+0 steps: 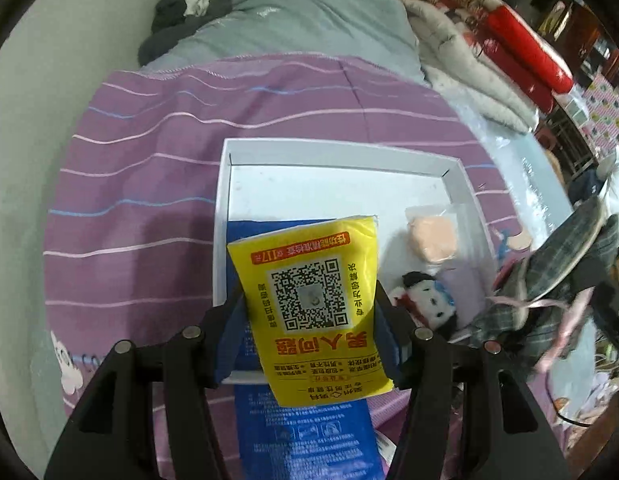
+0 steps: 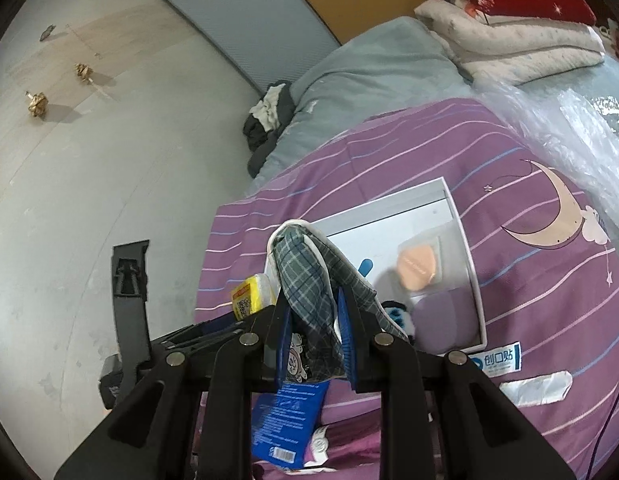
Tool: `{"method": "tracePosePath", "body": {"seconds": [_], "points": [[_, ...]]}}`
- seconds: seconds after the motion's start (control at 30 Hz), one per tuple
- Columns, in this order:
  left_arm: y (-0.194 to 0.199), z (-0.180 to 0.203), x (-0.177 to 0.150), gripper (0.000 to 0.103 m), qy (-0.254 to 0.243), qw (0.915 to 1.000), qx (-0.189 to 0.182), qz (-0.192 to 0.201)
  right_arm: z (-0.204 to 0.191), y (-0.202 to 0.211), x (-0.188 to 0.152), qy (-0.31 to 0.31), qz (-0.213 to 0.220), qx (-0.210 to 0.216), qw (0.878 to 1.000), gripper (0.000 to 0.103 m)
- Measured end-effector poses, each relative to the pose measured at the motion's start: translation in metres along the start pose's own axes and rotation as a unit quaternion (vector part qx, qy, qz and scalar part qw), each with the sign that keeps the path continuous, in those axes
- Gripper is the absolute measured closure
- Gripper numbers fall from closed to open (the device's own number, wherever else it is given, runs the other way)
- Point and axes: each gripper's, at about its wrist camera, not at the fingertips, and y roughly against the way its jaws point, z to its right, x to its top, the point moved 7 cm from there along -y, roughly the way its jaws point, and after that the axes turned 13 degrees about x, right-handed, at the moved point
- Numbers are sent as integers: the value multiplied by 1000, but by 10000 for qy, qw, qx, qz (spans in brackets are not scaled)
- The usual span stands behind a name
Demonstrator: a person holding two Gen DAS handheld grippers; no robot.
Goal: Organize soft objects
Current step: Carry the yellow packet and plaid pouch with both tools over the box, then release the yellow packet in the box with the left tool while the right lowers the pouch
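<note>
My left gripper [image 1: 309,300] is shut on a yellow tissue pack [image 1: 313,280] printed with a QR code, and holds it over the near left part of a shallow white box [image 1: 341,148]. A blue packet [image 1: 305,432] lies under the pack, across the box's near rim. A peach sponge in a clear bag [image 1: 431,240] and a small black-haired doll [image 1: 429,296] lie inside the box. My right gripper [image 2: 313,300] is shut on a plaid fabric piece with white trim [image 2: 305,272], held above the box's [image 2: 465,248] near left corner. The yellow pack [image 2: 247,296] shows to its left.
The box rests on a purple striped bedsheet [image 1: 149,208]. A grey quilt [image 1: 309,20], folded blankets [image 2: 517,40] and clear plastic wrap [image 2: 569,132] lie beyond it. A lilac pad [image 2: 445,316] is in the box, and a bandage packet [image 2: 495,358] lies beside it. Bare floor [image 2: 89,180] is to the left.
</note>
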Motion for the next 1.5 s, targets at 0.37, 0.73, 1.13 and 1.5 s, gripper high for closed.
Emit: {"method": "tracePosePath", "body": {"seconds": [0.37,0.73,1.13,1.5], "points": [[-46,8,2,44,-485,9954,771,-302,7,2,2,75,79,39,9999,82],[-47,-10,-2,34,87,9984,454,-312,12,-2,4,49,40,-41,10000,82],[6,-45,8,34,952,9941,-293,429,2,-33,26,519,-229,-461,9973,82],[-18,-18,1,79,671,9938,-864,170,-4,-89,23,785,-685,-496,9933,82]]}}
